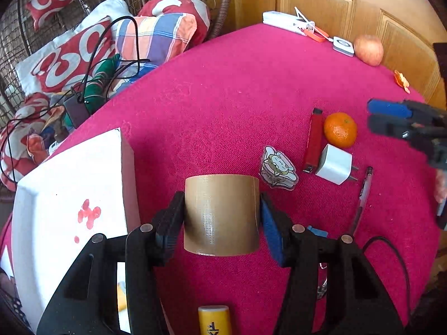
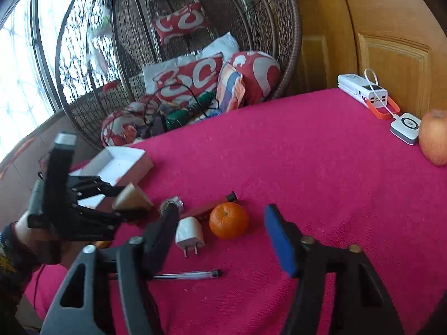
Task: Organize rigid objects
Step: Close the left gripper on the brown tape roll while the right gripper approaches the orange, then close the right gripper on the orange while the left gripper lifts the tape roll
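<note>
My left gripper (image 1: 222, 212) is shut on a brown tape roll (image 1: 222, 213), held just above the pink cloth; the roll also shows in the right wrist view (image 2: 131, 198). A white open box (image 1: 69, 203) lies just left of it. My right gripper (image 2: 220, 234) is open and empty, hovering near a mandarin (image 2: 229, 220), a white charger plug (image 2: 189, 233) and a pen (image 2: 187, 275). A red lighter (image 1: 313, 141) and a cartoon sticker (image 1: 278, 167) lie by the plug (image 1: 333, 164).
A white power bank (image 2: 363, 89), a small white device (image 2: 406, 127) and an apple (image 2: 434, 139) sit at the table's far edge by the wooden door. A wicker chair with cushions (image 2: 195, 78) stands beyond the table. A yellow tube (image 1: 214, 319) lies near the front.
</note>
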`<action>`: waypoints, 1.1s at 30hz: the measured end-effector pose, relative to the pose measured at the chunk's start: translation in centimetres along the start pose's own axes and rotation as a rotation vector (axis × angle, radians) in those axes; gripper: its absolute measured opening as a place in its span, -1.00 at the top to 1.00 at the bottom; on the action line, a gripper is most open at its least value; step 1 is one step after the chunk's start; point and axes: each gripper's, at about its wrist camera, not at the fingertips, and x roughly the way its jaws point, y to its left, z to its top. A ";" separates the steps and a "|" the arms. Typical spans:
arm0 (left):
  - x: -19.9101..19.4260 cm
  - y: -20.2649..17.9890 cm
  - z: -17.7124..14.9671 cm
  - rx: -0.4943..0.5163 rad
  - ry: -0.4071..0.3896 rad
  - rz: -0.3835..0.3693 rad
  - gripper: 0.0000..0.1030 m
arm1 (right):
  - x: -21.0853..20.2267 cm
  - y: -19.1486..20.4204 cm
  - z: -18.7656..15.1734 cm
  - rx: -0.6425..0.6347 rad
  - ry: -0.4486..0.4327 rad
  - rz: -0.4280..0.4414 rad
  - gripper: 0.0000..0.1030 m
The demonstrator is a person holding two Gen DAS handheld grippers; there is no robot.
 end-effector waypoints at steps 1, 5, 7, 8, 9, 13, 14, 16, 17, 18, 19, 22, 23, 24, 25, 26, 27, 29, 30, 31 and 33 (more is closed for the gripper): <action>-0.4 0.1 -0.2 -0.025 -0.014 -0.009 -0.02 | 0.9 0.1 0.0 -0.008 0.016 -0.004 0.00; -2.5 0.3 -0.9 -0.105 -0.073 -0.041 -0.02 | 3.1 0.8 0.1 -0.037 0.061 -0.018 0.00; -3.9 0.4 -1.3 -0.149 -0.110 -0.068 -0.02 | 3.9 0.9 0.1 -0.046 0.086 -0.048 0.02; -4.6 0.4 -1.5 -0.166 -0.131 -0.079 -0.02 | 4.3 0.8 0.0 -0.042 0.106 -0.051 0.17; -5.3 0.4 -1.7 -0.179 -0.152 -0.088 -0.02 | 4.4 0.6 -0.1 -0.029 0.112 -0.039 0.21; -7.9 0.8 -1.9 -0.212 -0.221 -0.096 -0.02 | 2.7 0.1 -0.2 0.022 0.080 -0.026 0.22; -8.4 1.1 -2.0 -0.225 -0.237 -0.096 -0.02 | 1.8 0.0 -0.1 0.036 0.058 -0.020 0.22; -9.6 1.7 -2.2 -0.249 -0.271 -0.089 -0.02 | -0.2 0.2 0.4 0.050 0.004 -0.008 0.22; -10.1 2.1 -2.4 -0.262 -0.287 -0.082 -0.02 | -1.4 0.5 0.7 0.049 -0.024 0.002 0.22; -10.6 2.4 -2.5 -0.275 -0.303 -0.078 -0.02 | -2.5 0.9 1.0 0.046 -0.053 0.017 0.22; -11.2 2.9 -2.7 -0.289 -0.317 -0.077 -0.02 | -3.6 1.4 1.3 0.040 -0.077 0.034 0.22; -12.6 3.8 -3.5 -0.323 -0.352 -0.067 -0.02 | -6.3 3.4 2.4 0.019 -0.138 0.098 0.22; -12.9 4.1 -3.7 -0.332 -0.360 -0.063 -0.02 | -7.0 4.1 2.7 0.012 -0.157 0.120 0.22; -13.3 4.4 -4.0 -0.342 -0.368 -0.058 -0.02 | -7.7 4.8 3.0 0.004 -0.174 0.144 0.22; -13.6 4.8 -4.3 -0.354 -0.375 -0.053 -0.02 | -8.1 5.7 3.5 -0.005 -0.188 0.167 0.22; -14.0 5.1 -4.6 -0.367 -0.381 -0.047 -0.02 | -8.6 6.5 3.8 -0.016 -0.201 0.188 0.22; -14.2 5.5 -4.8 -0.379 -0.387 -0.042 -0.02 | -8.8 7.4 4.2 -0.026 -0.216 0.204 0.22; -14.8 6.3 -5.5 -0.402 -0.400 -0.031 -0.02 | -9.5 8.8 4.9 -0.046 -0.254 0.223 0.22; -15.1 6.7 -5.8 -0.414 -0.407 -0.024 -0.02 | -9.7 9.5 5.3 -0.054 -0.269 0.232 0.22; -15.4 7.1 -6.0 -0.423 -0.413 -0.019 -0.02 | -9.8 10.2 5.7 -0.060 -0.279 0.242 0.22; -16.0 7.8 -6.5 -0.439 -0.428 -0.004 -0.02 | -9.6 11.6 6.4 -0.072 -0.284 0.269 0.22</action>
